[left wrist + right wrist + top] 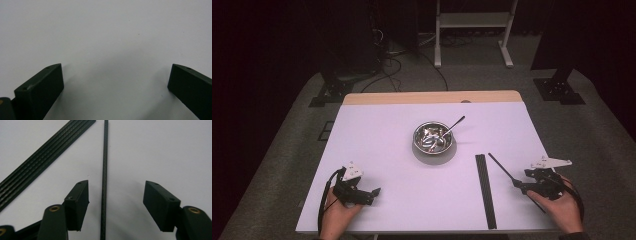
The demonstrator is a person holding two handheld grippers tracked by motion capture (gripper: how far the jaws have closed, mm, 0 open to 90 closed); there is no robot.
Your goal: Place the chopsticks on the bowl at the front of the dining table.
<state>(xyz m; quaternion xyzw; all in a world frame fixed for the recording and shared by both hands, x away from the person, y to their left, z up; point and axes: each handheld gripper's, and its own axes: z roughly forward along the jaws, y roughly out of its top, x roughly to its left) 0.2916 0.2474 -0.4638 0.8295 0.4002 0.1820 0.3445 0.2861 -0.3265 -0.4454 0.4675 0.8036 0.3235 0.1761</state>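
Left gripper (374, 191) spread wide over bare white table (382, 150). Right gripper (116, 195) spread, straddling single black rod (104, 170), not clamping. Rod bundle (485, 190) beside. Bowl (432, 138) with spoon (455, 124) mid-table.

My left gripper (373, 191) and right gripper (515, 183) are matte black, each with a pale grey three-cornered plate on top, a looping black cable, blocky screw-holed jaws and brass-coloured pivot bushings at the linkages.
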